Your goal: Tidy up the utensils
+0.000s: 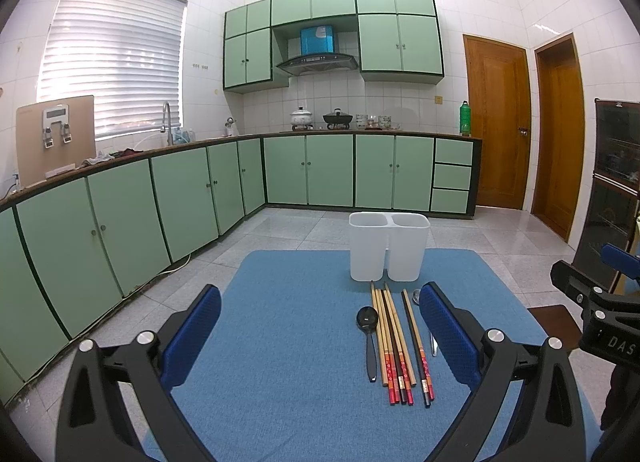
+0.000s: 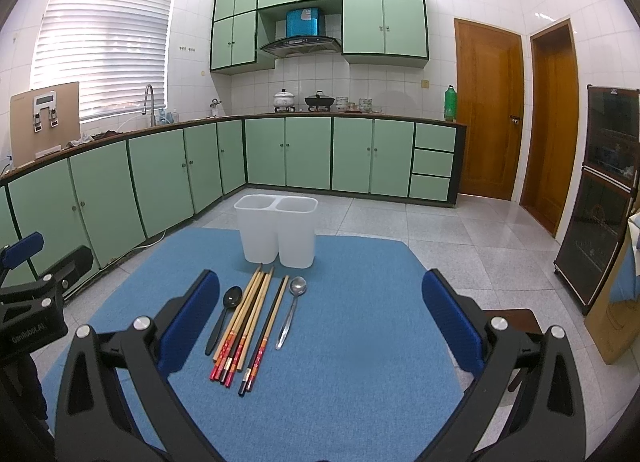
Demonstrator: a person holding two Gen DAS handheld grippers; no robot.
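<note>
While both grippers are hovering above the blue mat (image 1: 288,322), neither one is touching any utensil. The left gripper (image 1: 320,322) is holding its two blue-padded fingers (image 1: 192,336) wide apart, with nothing between them but bare mat and the utensil row showing toward the right finger. The right gripper (image 2: 320,318) is likewise standing with its jaws spread, and nothing is clamped in them.

The utensils are lying in a row on the mat, handles pointing toward the grippers:

1. A black spoon (image 2: 224,318) is lying at the left end of the row, bowl facing up.
2. A bundle of chopsticks (image 2: 244,326), bamboo and dark with red patterned ends, is lying just beside the black spoon, the sticks touching one another.
3. A separate pair of chopsticks (image 2: 266,332) is lying slightly apart to the right of the bundle.
4. A metal spoon (image 2: 292,310) is lying at the right end; in the left wrist view the left gripper's right finger is hiding most of it.

A white two-compartment holder (image 2: 276,230) is standing upright at the far edge of the mat, just beyond the chopstick tips. Both compartments are appearing empty.

Behind the table, green cabinets (image 2: 160,178) are lining the tiled kitchen walls.
</note>
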